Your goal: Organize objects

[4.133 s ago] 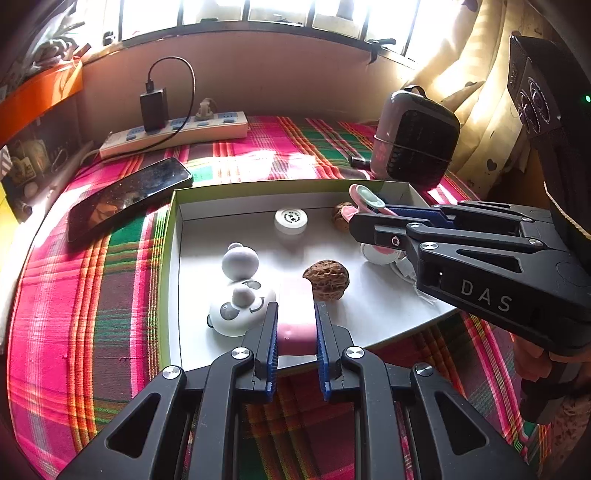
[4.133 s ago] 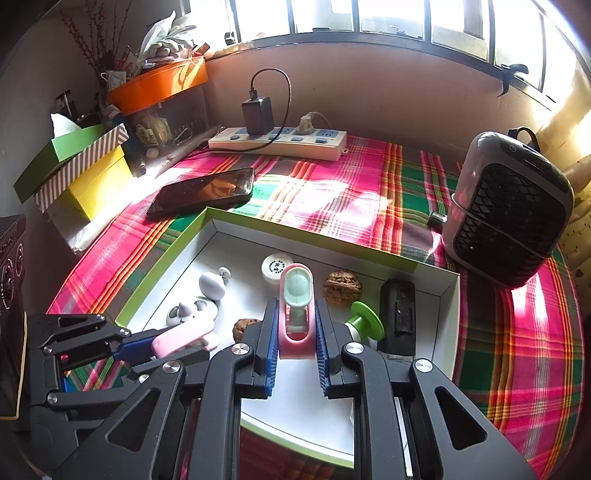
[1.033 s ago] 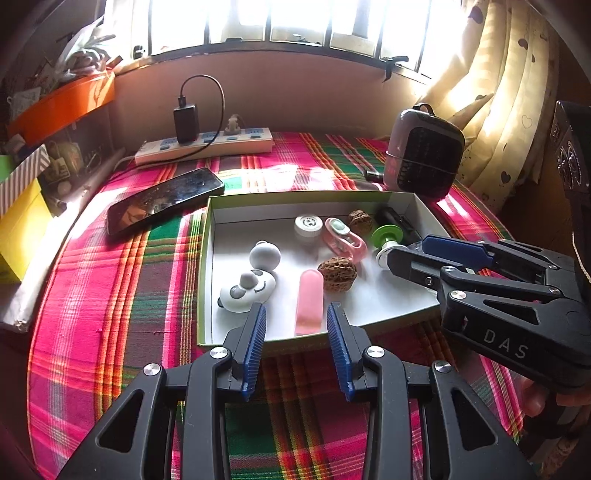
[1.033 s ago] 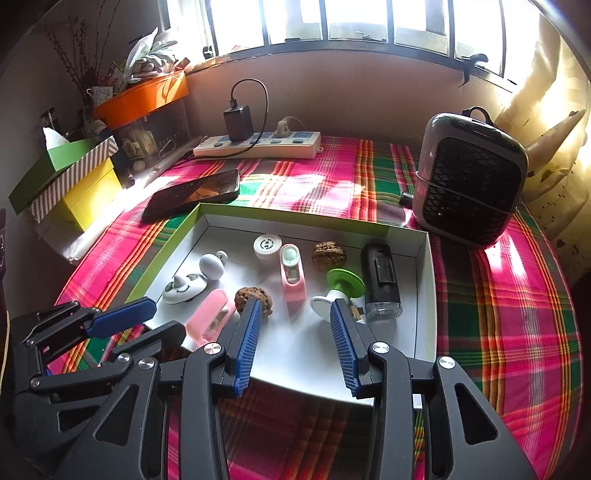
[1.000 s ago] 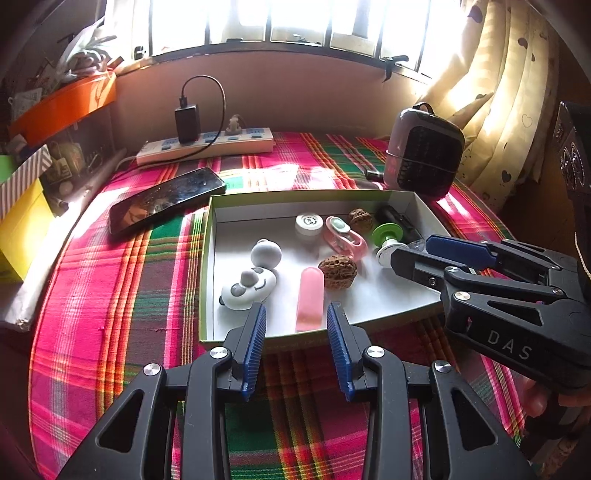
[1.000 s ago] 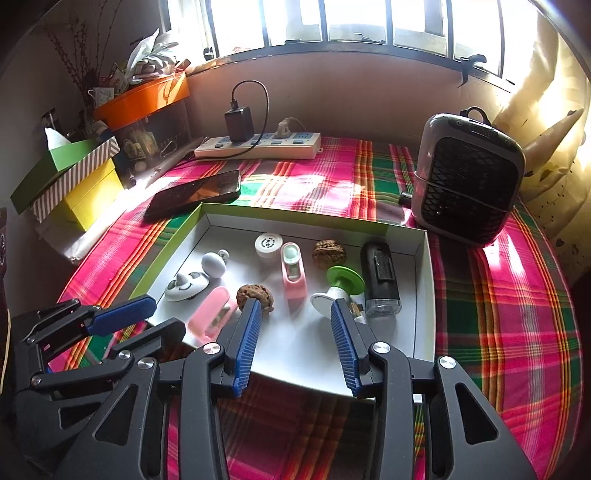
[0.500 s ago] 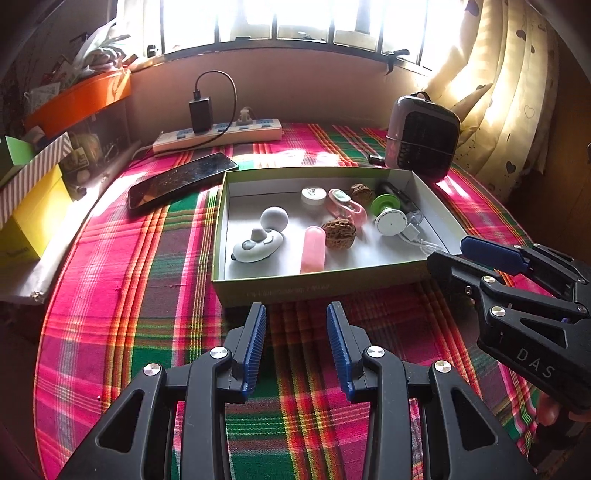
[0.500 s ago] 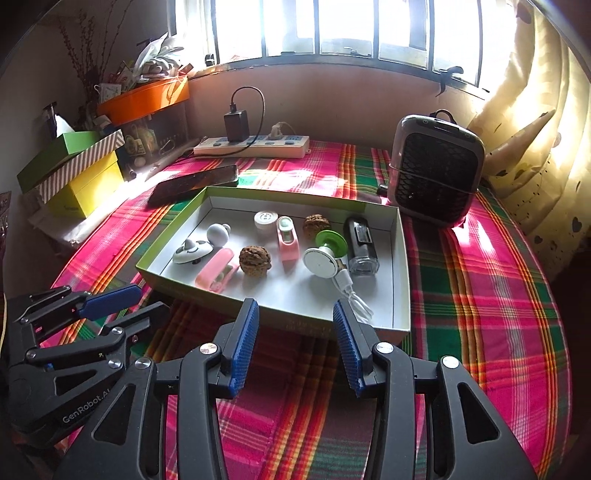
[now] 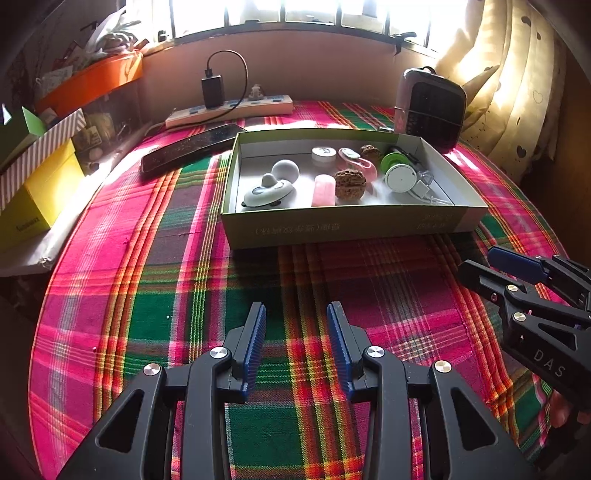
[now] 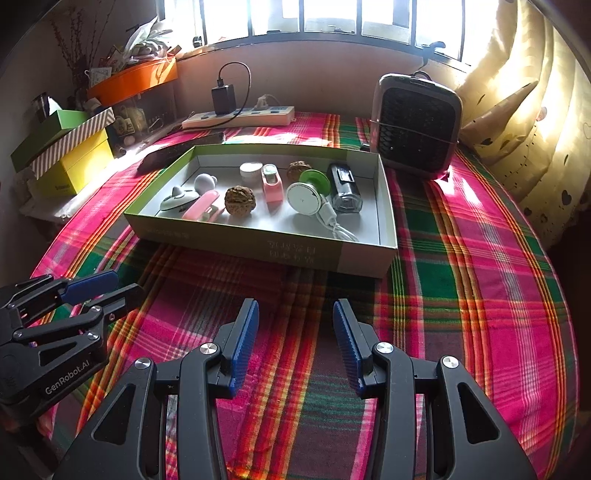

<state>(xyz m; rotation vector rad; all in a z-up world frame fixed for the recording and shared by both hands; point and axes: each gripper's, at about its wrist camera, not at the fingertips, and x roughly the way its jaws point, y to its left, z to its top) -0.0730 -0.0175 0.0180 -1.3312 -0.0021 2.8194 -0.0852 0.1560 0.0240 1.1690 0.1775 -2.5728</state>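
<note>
surface: plaid cloth (image 9: 155,280) | bkgd: window (image 10: 332,14), curtain (image 10: 535,92)

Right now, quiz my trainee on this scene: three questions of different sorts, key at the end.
1. True or false: the left gripper holds the pink clip.
2. Which stands outside the box? A) walnut B) heater C) green spool
3. Fill in: the phone lies on the plaid ____.

Key: 1 false, both grippers, the right gripper included, are open and empty; 2 B; 3 cloth.
</note>
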